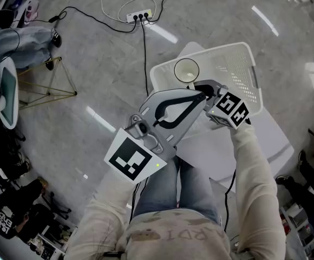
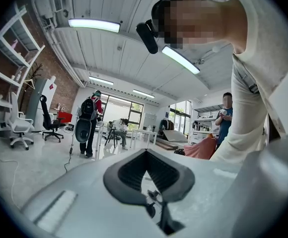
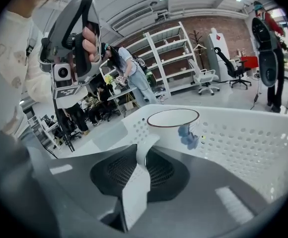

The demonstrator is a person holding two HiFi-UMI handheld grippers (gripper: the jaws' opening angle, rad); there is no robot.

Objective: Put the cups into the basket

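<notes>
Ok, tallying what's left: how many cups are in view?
1. The cup is over a corner of the basket, its handle in the jaws of the right gripper; others may be hidden.

Left gripper [image 2: 146,155] closed, right gripper [image 3: 142,152] clamped

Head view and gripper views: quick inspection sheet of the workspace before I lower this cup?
Surface: white table under the basket.
Job's things: white basket; one cup over its corner.
Clutter: nothing seen.
Grippers: right gripper shut on the cup's handle; left gripper shut, empty.
Cables: power strip on the floor; black cable running toward the table.
Surroundings: tripod, seated person.
</notes>
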